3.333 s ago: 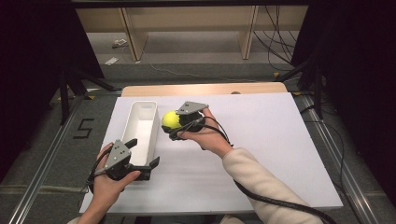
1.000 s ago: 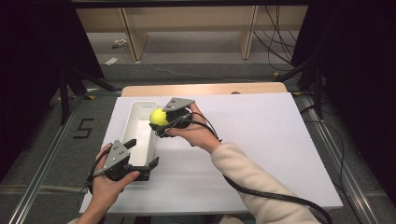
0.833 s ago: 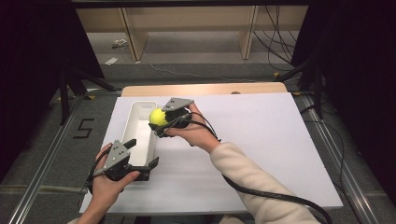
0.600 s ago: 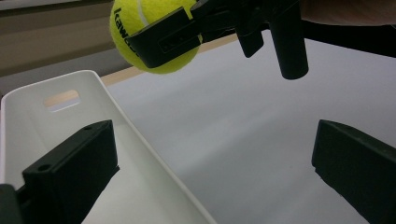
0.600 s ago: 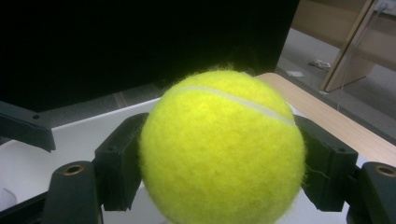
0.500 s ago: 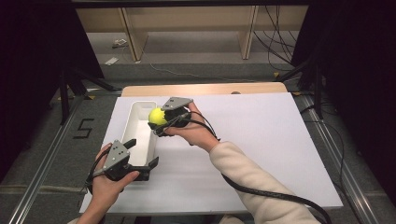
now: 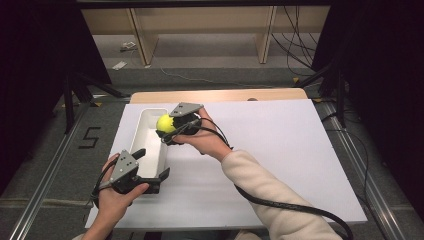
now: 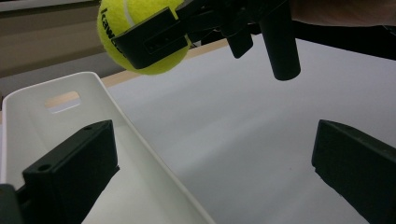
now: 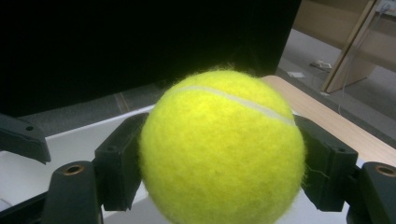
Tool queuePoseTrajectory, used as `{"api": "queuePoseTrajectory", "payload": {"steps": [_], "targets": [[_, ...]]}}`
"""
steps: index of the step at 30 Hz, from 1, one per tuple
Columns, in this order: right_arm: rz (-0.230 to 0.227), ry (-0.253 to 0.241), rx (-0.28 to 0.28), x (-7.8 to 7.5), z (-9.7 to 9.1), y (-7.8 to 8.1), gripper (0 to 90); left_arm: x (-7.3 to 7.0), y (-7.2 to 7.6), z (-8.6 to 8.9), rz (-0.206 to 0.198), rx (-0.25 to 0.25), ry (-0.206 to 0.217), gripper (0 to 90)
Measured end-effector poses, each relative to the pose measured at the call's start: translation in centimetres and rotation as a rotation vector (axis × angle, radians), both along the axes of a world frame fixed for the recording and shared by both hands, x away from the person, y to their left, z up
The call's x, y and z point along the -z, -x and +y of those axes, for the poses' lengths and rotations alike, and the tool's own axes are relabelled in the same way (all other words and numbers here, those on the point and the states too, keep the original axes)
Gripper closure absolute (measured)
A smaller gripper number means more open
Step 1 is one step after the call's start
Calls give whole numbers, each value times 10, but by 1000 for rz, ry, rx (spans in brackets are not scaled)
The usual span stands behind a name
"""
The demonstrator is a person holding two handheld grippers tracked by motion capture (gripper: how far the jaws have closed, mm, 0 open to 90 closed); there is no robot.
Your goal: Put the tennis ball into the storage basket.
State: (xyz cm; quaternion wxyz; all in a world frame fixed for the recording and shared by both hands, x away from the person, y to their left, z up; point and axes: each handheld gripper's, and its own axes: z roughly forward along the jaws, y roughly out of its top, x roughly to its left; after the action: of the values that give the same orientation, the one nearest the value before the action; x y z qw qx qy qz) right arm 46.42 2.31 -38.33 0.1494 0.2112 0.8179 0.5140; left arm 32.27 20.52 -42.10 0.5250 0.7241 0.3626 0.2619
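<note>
The white worktop (image 7: 280, 150) carries a long white bin (image 7: 150, 131) near its left edge, the bin's long axis running from six o'clock, by the person, to twelve o'clock, away from them. The left gripper (image 7: 150, 167) sits at the bin's six o'clock end; in the left gripper view its fingers (image 8: 70, 172) stand released and wide, straddling the bin's right wall, one finger inside the trough and the other outside over the worktop, neither pad plainly pressing on the wall, so it looks to be steadying the bin more than clamping it. The right gripper (image 7: 167, 131) comes in from four o'clock with its fingers (image 9: 119, 161) clenched on a yellow ball (image 7: 165, 123), one pad on each flank, as the right gripper view shows. The ball hangs in the air over the bin's right rim, toward the far half of the trough, clear of the wall and floor below it. The coming move turns on this: the open trough lies at about nine o'clock from the ball and beneath it, so a short shift across the bin's short axis would likely centre the ball before the fingers let go. The right hand is the nearer one for that; the left gripper stands well apart at six o'clock, out of the drop path.
</note>
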Motion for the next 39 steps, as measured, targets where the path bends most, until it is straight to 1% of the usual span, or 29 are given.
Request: {"api": "queuePoseTrajectory", "payload": {"steps": [6, 8, 10, 11, 13, 20, 24, 26, 28, 32, 34, 35, 39], "targets": [[11, 9, -1, 1, 1, -1, 269, 0, 0, 0, 0, -1, 0, 0], [4, 3, -1, 1, 3, -1, 268, 0, 0, 0, 0, -1, -1, 0], [10, 4, -3, 0, 3, -1, 268, 0, 0, 0, -1, 1, -9, 0], [11, 3, -3, 0, 4, -1, 269, 0, 0, 0, -1, -1, -6, 0], [5, 6, -5, 0, 4, -1, 269, 0, 0, 0, -1, -2, -1, 0], [9, 1, 0, 0, 6, -3, 268, 0, 0, 0, -1, 0, -6, 0], [2, 6, -2, -1, 8, -4, 269, 0, 0, 0, -2, -1, -5, 0], [10, 7, -5, -1, 9, -4, 268, 0, 0, 0, -2, -1, -5, 0], [4, 0, -3, -1, 12, -5, 269, 0, 0, 0, -3, -2, -5, 0], [3, 5, -8, 1, 14, -5, 269, 0, 0, 1, -3, -2, -6, 0], [12, 7, -10, 1, 15, -4, 268, 0, 0, 1, -3, -2, -7, 0], [6, 8, -11, 1, 16, -5, 268, 0, 0, 1, -3, -2, -7, 0], [6, 7, -14, 0, 18, -5, 268, 0, 0, 0, 0, -3, -9, 0]]}}
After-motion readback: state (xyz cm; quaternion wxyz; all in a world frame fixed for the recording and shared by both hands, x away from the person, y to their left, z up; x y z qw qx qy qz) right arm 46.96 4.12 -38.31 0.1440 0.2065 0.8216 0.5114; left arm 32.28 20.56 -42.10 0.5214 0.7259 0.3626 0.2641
